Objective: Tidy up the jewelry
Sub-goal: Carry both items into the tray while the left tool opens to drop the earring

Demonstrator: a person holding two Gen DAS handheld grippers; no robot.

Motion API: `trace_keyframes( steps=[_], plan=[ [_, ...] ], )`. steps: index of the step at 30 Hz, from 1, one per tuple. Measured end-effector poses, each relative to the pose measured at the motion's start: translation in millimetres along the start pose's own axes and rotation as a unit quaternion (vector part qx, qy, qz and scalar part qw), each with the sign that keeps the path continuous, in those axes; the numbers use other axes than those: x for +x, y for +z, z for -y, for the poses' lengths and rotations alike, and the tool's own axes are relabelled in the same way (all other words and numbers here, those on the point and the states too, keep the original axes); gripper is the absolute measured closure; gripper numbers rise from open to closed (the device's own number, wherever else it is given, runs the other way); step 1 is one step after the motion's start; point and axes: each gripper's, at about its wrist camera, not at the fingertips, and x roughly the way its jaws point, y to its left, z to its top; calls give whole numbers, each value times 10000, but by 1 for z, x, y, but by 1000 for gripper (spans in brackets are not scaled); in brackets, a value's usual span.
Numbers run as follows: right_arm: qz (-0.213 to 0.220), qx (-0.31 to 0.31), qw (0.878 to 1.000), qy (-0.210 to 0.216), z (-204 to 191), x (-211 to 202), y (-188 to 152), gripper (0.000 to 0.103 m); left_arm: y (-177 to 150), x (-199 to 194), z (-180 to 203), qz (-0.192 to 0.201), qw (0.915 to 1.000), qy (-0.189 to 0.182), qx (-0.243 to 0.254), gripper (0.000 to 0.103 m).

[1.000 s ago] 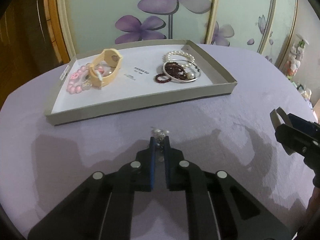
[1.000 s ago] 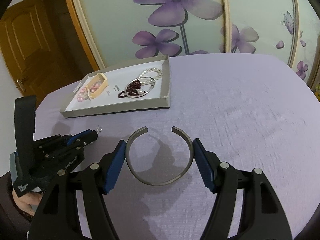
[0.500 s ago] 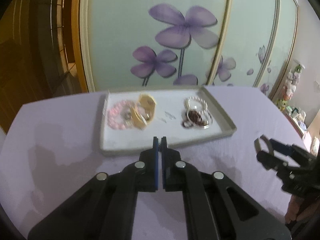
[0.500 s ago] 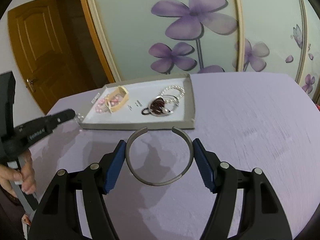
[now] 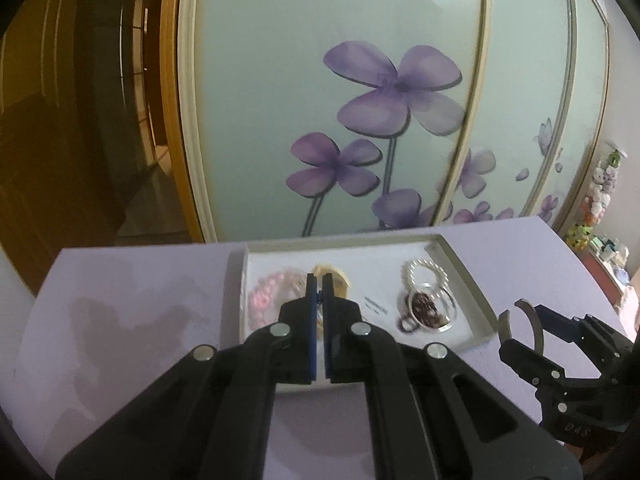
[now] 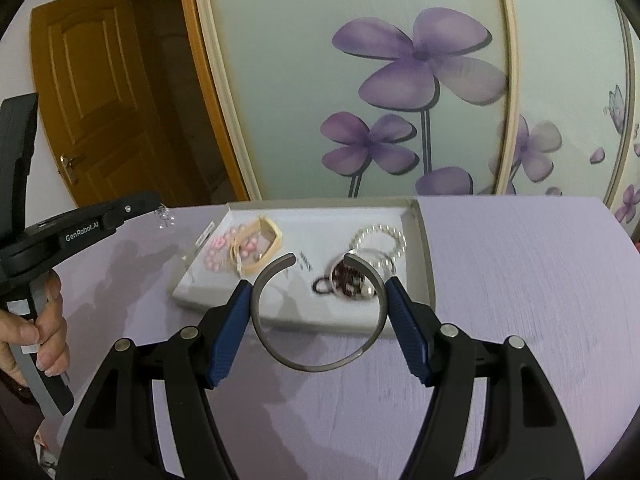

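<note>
My left gripper (image 5: 319, 280) is shut on a small beaded earring, which hangs from its tip in the right wrist view (image 6: 164, 216), lifted above the purple table left of the tray. My right gripper (image 6: 318, 292) is shut on a grey open cuff bangle (image 6: 316, 312), held above the table before the tray's front edge; it also shows in the left wrist view (image 5: 520, 320). The shallow white tray (image 6: 424, 248) holds a pink bead bracelet (image 6: 218, 246), a cream bangle (image 6: 256, 248), a pearl bracelet (image 6: 380, 240) and a dark beaded bracelet with a silver ring (image 6: 348, 280).
The purple table (image 6: 520, 280) spreads around the tray. A panel with purple flowers (image 6: 420, 56) stands behind the table. A wooden door (image 6: 100, 100) is at the far left. Shelves with small toys (image 5: 600, 192) stand at the right.
Both grippers have risen from the table. The left one lifted the earring off the cloth and moved toward the tray. The right one carried the cuff bangle closer to the tray's front edge.
</note>
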Motion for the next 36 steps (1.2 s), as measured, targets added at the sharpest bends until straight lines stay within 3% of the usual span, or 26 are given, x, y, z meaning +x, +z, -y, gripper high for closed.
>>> trace_keyframes(
  steps=[21,36],
  plan=[
    [-89,14,10000,-27,6,49,15,34,36,57,-6,7,9998,183,-68,100],
    [-187,-24,9998,-56,6,65,14,34,23,87,-12,-234,9993,205,-185,100]
  ],
)
